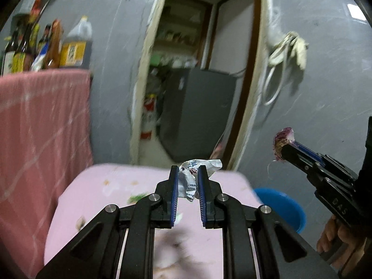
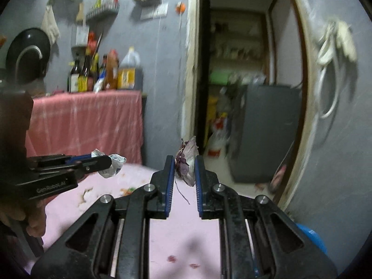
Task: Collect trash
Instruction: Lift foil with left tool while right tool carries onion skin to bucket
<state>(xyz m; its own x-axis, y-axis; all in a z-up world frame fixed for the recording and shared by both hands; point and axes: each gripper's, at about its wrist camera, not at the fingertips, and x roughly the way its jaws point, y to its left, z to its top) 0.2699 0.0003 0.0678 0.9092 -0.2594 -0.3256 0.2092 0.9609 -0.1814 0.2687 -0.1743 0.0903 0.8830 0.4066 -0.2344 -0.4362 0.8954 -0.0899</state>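
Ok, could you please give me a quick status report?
Left hand-held gripper shut on crumpled wrapper. Right hand-held gripper shut on purple onion scrap. Nothing blocking.

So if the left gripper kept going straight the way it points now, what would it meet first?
Probably nothing close: the left gripper, shut on a crumpled wrapper, points past the pink table's far edge toward the open doorway. Depth is unclear.
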